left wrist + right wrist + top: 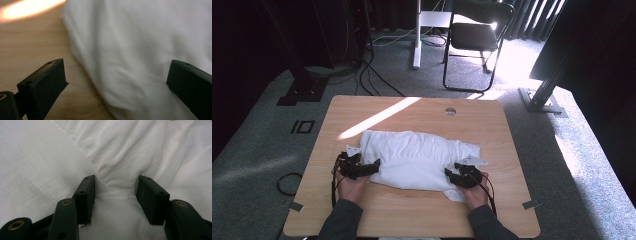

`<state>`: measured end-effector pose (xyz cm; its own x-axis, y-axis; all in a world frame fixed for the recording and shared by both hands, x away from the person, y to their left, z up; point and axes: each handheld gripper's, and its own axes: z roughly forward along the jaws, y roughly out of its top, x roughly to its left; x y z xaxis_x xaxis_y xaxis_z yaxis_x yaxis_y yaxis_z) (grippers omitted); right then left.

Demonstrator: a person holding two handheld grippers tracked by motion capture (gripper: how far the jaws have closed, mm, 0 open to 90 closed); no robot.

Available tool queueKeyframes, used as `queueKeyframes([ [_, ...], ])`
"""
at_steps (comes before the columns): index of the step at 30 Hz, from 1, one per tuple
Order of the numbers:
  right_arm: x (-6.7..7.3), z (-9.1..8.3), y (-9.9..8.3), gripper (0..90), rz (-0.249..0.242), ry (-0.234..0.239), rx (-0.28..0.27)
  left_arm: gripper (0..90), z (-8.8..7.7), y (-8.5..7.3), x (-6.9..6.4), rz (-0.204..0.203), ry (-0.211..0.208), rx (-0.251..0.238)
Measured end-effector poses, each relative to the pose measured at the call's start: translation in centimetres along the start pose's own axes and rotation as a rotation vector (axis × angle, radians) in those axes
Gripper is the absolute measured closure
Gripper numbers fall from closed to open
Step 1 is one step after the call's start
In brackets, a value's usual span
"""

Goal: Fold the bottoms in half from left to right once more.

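left gripper (pixel 373 165) gapes wide beside the folded white cloth (pixel 414 157) mid-table, right gripper (pixel 451 176) pinches a bunched fold, so any one-sided tug could drag the fold apart.

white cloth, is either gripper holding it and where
The right gripper pinches a bunched fold at the white cloth's near right corner. The left gripper stands open, gripping nothing.

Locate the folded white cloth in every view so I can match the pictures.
High view: the folded white cloth lies mid-table, between both hands.
Left gripper view: it covers the right and centre, beside bare wood.
Right gripper view: it spreads across the frame, bunched between the jaws.
Shared landmark: the light wooden table, its wood at left.
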<state>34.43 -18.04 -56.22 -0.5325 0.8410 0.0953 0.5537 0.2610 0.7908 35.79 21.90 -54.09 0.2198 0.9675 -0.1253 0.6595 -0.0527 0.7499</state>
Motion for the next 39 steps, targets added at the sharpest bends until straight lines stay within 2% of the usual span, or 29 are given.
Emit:
queueKeyframes([
  [1, 0.0, 0.0, 0.0, 48.3, 0.0, 0.0, 0.0, 3.2, 0.3, -0.1, 0.3, -0.015, -0.008, 0.01],
  [5, 0.0, 0.0, 0.0, 48.3, 0.002, 0.001, -0.001, 3.1, 1.3, -0.3, 1.1, -0.053, 0.007, 0.034],
  [7, 0.0, 0.0, 0.0, 48.3, 0.002, 0.001, -0.002, 2.7, 1.5, -0.3, 1.1, -0.042, 0.01, 0.029],
  [9, 0.0, 0.0, 0.0, 48.3, 0.004, 0.001, -0.001, 2.8, 1.7, -0.3, 0.8, -0.025, 0.012, 0.027],
  [11, 0.0, 0.0, 0.0, 48.3, 0.004, 0.001, -0.002, 3.5, 1.9, -0.3, 0.2, 0.023, -0.017, 0.029],
  [14, 0.0, 0.0, 0.0, 48.3, 0.005, 0.001, -0.002, 7.0, 2.5, -0.1, -1.1, 0.084, -0.03, 0.037],
  [15, 0.0, 0.0, 0.0, 48.3, 0.005, 0.001, -0.002, 10.1, 2.6, 0.0, -1.6, 0.103, -0.027, 0.04],
  [17, 0.0, 0.0, 0.0, 48.3, 0.006, 0.002, -0.003, 24.3, 2.5, 0.1, -2.2, 0.121, -0.05, 0.037],
  [19, 0.0, 0.0, 0.0, 48.3, 0.007, 0.003, -0.003, 46.9, 2.3, 0.1, -2.4, 0.127, -0.072, 0.04],
  [21, -0.1, 0.0, 0.0, 48.3, 0.007, 0.003, -0.004, 70.2, 2.2, 0.1, -1.9, 0.091, -0.125, 0.045],
  [23, -0.1, 0.0, -0.1, 48.3, 0.007, 0.003, -0.005, 77.6, 2.0, 0.0, -1.1, 0.024, -0.175, 0.042],
  [25, -0.1, -0.1, -0.1, 48.3, 0.009, 0.005, -0.005, 79.8, 1.3, 0.2, -0.7, 0.014, -0.193, 0.012],
  [28, -0.2, -0.2, 0.0, 48.5, 0.018, 0.012, 0.0, 80.6, -0.2, 0.8, 0.0, -0.026, -0.269, -0.041],
  [30, -0.2, -0.5, 0.3, 48.8, 0.021, 0.004, 0.015, 80.9, -0.9, 1.1, 0.2, -0.033, -0.286, -0.065],
  [32, 0.3, -1.2, 1.1, 48.6, -0.013, -0.026, 0.007, 80.9, -1.3, 1.3, 0.1, -0.021, -0.295, -0.081],
  [34, 1.0, -2.1, 2.0, 47.0, -0.057, -0.032, -0.033, 80.9, -1.5, 1.5, 0.0, -0.017, -0.308, -0.087],
  [37, 1.9, -2.8, 3.9, 43.7, -0.078, 0.002, -0.083, 81.0, -1.6, 1.8, 0.0, -0.041, -0.329, -0.105],
  [39, 2.6, -2.4, 5.2, 41.4, -0.102, 0.031, -0.088, 81.1, -1.9, 2.1, -0.1, -0.045, -0.344, -0.118],
])
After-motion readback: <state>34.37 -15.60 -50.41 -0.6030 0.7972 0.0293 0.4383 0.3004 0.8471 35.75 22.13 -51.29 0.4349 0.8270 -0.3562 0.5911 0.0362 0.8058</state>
